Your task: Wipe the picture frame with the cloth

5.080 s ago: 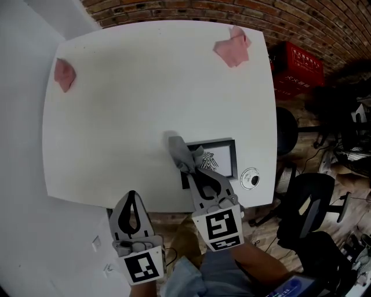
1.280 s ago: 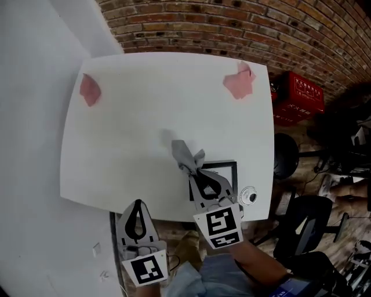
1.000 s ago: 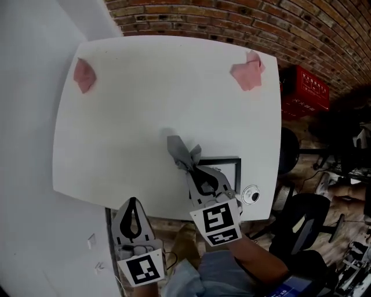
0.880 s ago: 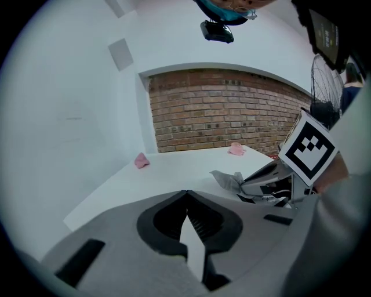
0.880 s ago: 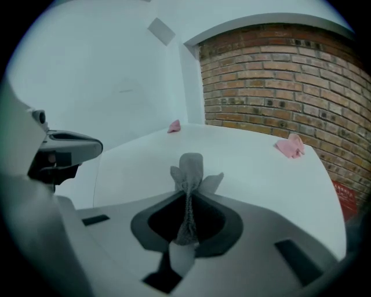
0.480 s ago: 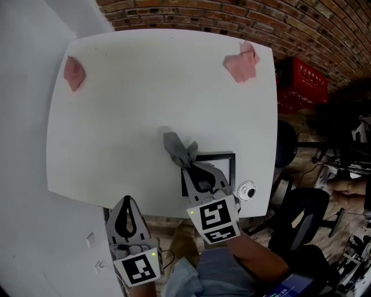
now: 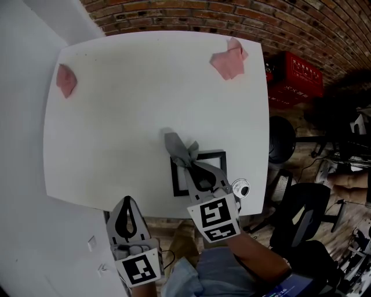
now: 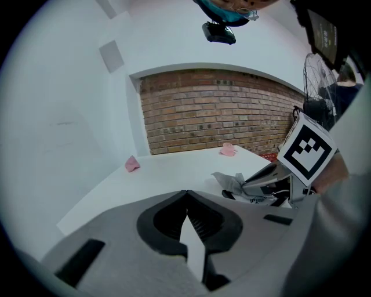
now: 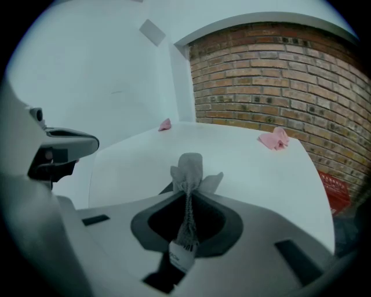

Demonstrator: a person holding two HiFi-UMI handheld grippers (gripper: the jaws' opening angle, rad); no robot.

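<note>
1. Picture frame (image 7: 175, 180), black-bordered with a pale print inside, lies flat on the white surface (image 7: 127, 104) close to its near edge, towards the right. In the head view the right gripper (image 7: 194, 168) covers much of it.
2. The cloth (image 7: 178, 149) is grey and crumpled. The right gripper's jaws are closed on a twisted strand of it, as the right gripper view shows plainly. The bunched free end sticks out past the jaw tips. It sits at the frame's far left corner and spills onto the bare surface beside it.
3. The left gripper (image 7: 128, 204) has its jaw tips together with nothing caught between them. It is held off the near edge of the surface, to the left of the right gripper and apart from the frame. Its own view looks across at the cloth and the right gripper's marker cube.
4. A small round white object (image 7: 239, 188) lies just beside the frame's right side, at the edge of the surface (what it is cannot be made out).
5. Two crumpled pink cloths lie well apart from the frame, one at the far left corner (image 7: 65, 80) and one at the far right corner (image 7: 228, 60).
6. A brick wall (image 7: 232, 17) runs behind the surface. To the right, on the floor, are a red crate (image 7: 295, 72) and a black chair (image 7: 295, 214).
</note>
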